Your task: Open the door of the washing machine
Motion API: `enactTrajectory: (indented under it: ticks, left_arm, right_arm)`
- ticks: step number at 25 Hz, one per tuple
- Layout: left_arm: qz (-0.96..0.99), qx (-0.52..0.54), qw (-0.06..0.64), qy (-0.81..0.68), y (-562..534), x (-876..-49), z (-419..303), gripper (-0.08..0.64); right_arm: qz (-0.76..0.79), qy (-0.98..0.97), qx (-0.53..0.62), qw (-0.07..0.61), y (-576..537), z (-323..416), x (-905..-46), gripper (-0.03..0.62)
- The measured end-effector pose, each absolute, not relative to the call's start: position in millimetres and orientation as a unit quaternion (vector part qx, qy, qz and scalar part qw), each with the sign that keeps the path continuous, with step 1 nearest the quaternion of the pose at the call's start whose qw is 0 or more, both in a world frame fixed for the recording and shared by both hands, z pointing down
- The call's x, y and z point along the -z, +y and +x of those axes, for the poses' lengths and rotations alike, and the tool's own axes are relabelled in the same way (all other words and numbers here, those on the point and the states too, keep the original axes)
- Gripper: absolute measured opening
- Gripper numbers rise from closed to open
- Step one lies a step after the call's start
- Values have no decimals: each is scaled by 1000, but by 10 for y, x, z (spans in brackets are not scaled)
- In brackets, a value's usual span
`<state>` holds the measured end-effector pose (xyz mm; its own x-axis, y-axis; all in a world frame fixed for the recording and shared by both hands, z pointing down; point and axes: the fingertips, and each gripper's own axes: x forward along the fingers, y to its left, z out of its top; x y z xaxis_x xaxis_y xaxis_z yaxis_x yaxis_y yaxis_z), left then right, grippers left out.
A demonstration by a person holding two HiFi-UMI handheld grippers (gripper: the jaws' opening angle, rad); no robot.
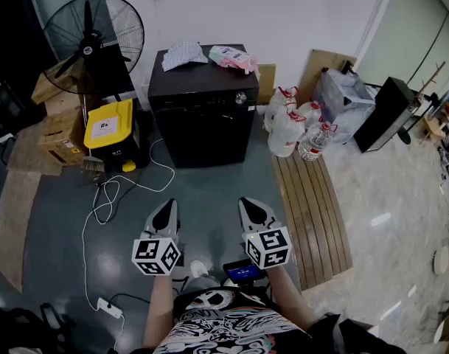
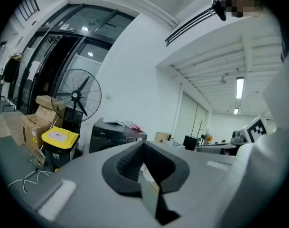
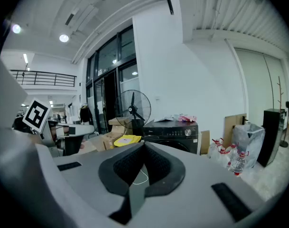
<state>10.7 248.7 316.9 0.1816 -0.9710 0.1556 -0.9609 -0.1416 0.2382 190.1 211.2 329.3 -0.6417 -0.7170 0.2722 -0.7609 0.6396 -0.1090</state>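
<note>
A black front-loading washing machine (image 1: 203,108) stands against the white wall, door closed, with cloths and a pink packet on top. It also shows in the left gripper view (image 2: 113,133) and the right gripper view (image 3: 175,133). My left gripper (image 1: 167,209) and right gripper (image 1: 251,206) hover side by side over the grey floor, well short of the machine. Both are shut with nothing between their jaws, and both point toward the machine (image 2: 143,145) (image 3: 144,146).
A standing fan (image 1: 93,39), cardboard boxes (image 1: 60,127) and a yellow-lidded bin (image 1: 110,126) sit left of the machine. White cable (image 1: 106,201) trails on the floor. Water jugs (image 1: 294,131), a wooden slat mat (image 1: 312,212) and a black speaker (image 1: 383,113) lie to the right.
</note>
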Motion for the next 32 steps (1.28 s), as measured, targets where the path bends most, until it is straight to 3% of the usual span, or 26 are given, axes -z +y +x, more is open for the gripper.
enactTrajectory:
  ticks: [11, 14, 15, 16, 17, 19, 32]
  left_arm:
    - [754, 23, 143, -641, 2533, -3146, 120, 9]
    - [757, 25, 160, -633, 2470, -3222, 121, 110]
    - [756, 24, 162, -634, 2442, -3252, 101, 114]
    - [754, 22, 163, -636, 2411, -3285, 70, 115]
    - [752, 18, 163, -639, 2373, -3321, 32, 120]
    - [748, 13, 165, -643, 2255, -3402, -55, 127]
    - [762, -43, 198, -614, 97, -4318, -1161, 138]
  right_arm:
    - [394, -907, -112, 96, 2249, 1863, -3337, 2]
    - [392, -907, -134, 77, 2176, 1896, -3346, 5]
    - [390, -907, -140, 76, 2146, 1891, -3366, 22]
    - [386, -907, -145, 78, 2117, 1877, -3395, 105]
    - [384, -907, -149, 81, 2083, 1861, -3427, 138]
    - [386, -906, -152, 87, 1980, 1826, -3495, 140]
    - [418, -874, -186, 160, 22, 832, -4315, 149]
